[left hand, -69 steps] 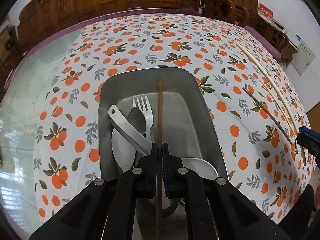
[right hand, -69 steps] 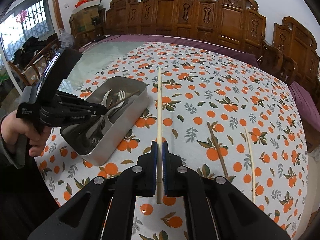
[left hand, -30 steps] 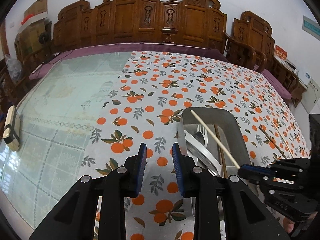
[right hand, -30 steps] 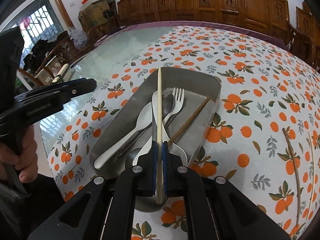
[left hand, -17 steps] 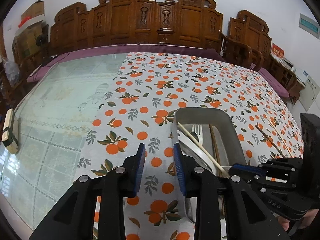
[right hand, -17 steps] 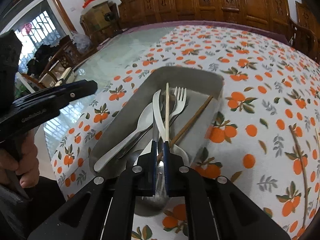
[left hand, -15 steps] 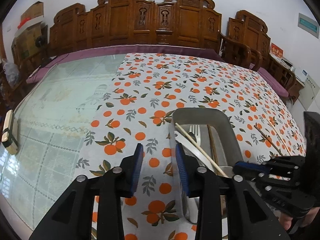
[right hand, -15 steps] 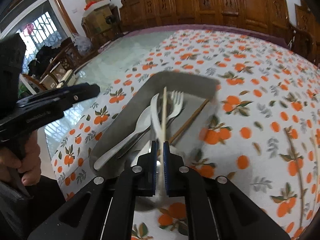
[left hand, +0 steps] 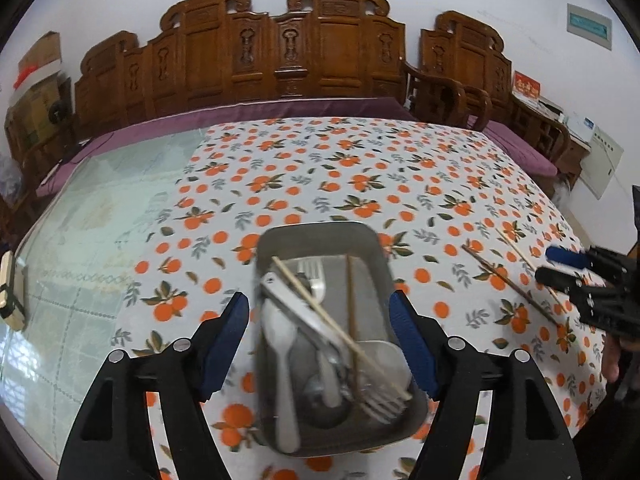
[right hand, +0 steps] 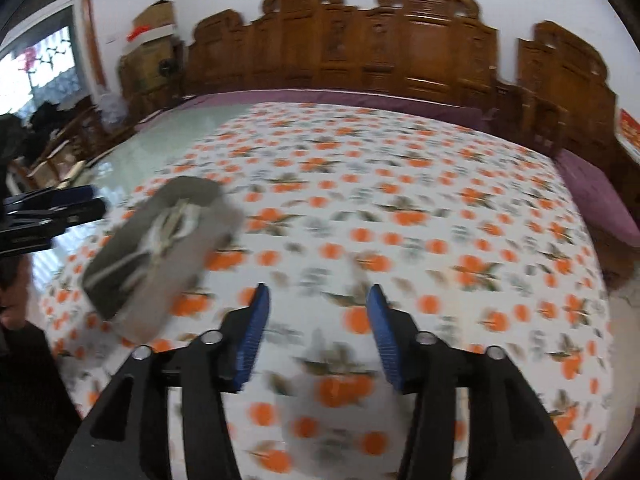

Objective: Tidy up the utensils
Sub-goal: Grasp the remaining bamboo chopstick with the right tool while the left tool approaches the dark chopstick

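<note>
A metal tray (left hand: 316,236) sits on the orange-print tablecloth and holds spoons, forks, a dark chopstick (left hand: 351,300) and a light chopstick (left hand: 320,312) lying diagonally. My left gripper (left hand: 320,336) is open wide, its fingers either side of the tray, empty. My right gripper (right hand: 316,328) is open and empty over bare cloth, right of the tray (right hand: 132,300); it shows at the right edge of the left wrist view (left hand: 560,266). A dark chopstick (left hand: 508,284) and a light chopstick (left hand: 520,252) lie on the cloth near it.
Carved wooden chairs (left hand: 320,52) line the far side of the table. A glass-topped part (left hand: 88,216) lies left of the cloth. A small box (left hand: 8,292) rests at the far left. The right wrist view is motion-blurred.
My right gripper let the light chopstick go into the tray, opened, and swung away to the right. My left gripper opened wide and moved over the tray.
</note>
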The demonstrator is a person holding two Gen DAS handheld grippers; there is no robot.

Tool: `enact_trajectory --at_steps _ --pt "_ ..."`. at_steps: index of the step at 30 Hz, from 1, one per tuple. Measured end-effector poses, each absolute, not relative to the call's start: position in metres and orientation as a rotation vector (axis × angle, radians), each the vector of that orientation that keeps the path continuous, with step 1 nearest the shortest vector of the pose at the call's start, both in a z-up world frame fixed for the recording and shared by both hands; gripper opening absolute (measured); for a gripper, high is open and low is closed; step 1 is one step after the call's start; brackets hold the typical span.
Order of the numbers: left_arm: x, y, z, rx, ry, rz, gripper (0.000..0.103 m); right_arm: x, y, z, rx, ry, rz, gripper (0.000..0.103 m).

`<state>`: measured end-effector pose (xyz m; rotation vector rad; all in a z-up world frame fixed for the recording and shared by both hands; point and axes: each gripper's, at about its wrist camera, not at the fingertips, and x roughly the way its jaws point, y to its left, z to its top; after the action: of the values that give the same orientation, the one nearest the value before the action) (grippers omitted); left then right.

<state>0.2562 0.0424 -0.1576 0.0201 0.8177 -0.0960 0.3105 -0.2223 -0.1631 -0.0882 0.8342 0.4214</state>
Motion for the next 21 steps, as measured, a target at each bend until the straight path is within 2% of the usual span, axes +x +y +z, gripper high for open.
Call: enact_trajectory --at_steps 2,11,12,13,14,21 --pt "0.257 0.032 -0.157 0.030 0.822 -0.097 0.078 0.317 -0.240 -0.168 -0.077 0.836 0.394 0.065" --pt "0.261 -0.018 -0.157 0.046 0.831 -0.129 0.080 0.345 -0.289 -0.195 -0.086 0.865 0.340 0.064" --pt "0.262 -0.023 -0.159 0.048 0.834 -0.133 0.080 0.346 -0.292 -0.201 -0.103 0.874 0.335 0.061" --pt "0.263 -0.027 -0.160 0.051 0.836 -0.136 0.080 0.348 -0.293 -0.207 -0.115 0.890 0.339 0.052" --pt "0.265 -0.034 -0.163 0.055 0.840 -0.141 0.080 0.348 -0.294 -0.212 -0.122 0.906 0.346 0.048" --pt "0.272 -0.075 -0.186 0.091 0.884 -0.172 0.080 0.351 -0.308 -0.229 -0.108 0.976 0.360 0.038"
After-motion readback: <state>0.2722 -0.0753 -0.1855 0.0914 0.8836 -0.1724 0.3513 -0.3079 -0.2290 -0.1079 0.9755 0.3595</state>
